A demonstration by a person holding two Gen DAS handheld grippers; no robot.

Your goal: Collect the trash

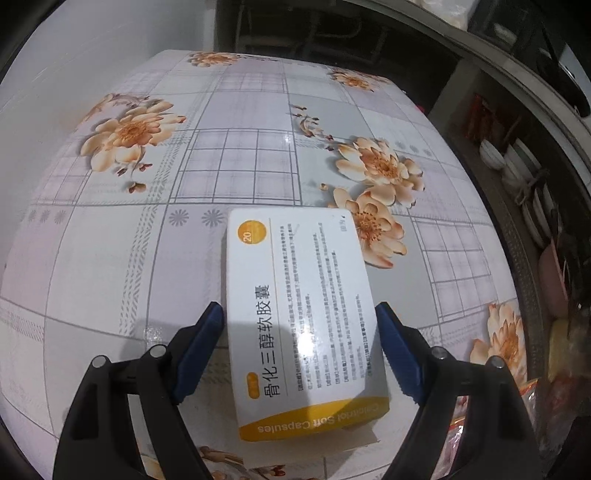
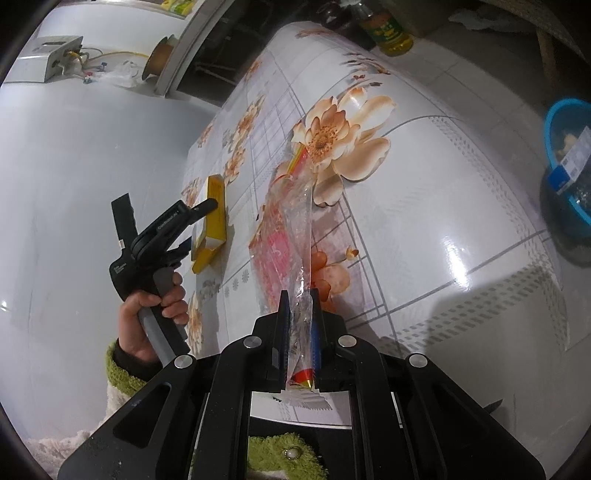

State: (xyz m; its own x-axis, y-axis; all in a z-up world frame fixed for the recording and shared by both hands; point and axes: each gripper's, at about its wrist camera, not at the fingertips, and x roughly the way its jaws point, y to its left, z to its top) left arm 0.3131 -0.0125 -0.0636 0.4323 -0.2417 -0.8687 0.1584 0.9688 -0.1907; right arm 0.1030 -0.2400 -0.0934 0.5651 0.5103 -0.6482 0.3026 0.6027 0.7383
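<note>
A white and yellow medicine box (image 1: 295, 314) is between the blue pads of my left gripper (image 1: 299, 305), which touch its two long edges and are shut on it over the flowered tablecloth (image 1: 240, 155). In the right wrist view the same box (image 2: 216, 210) is near the table's left edge, with a hand (image 2: 155, 306) on the left gripper's handle. My right gripper (image 2: 300, 295) is shut on the end of a clear plastic wrapper (image 2: 295, 221) with red and yellow print. The wrapper stretches from the jaws down onto the table.
A blue basin (image 2: 569, 147) with scraps in it is on the floor to the right of the table. A bottle of oil (image 2: 388, 29) stands past the table's far end. A shelf of stacked dishes (image 1: 517, 166) runs along the table's right side.
</note>
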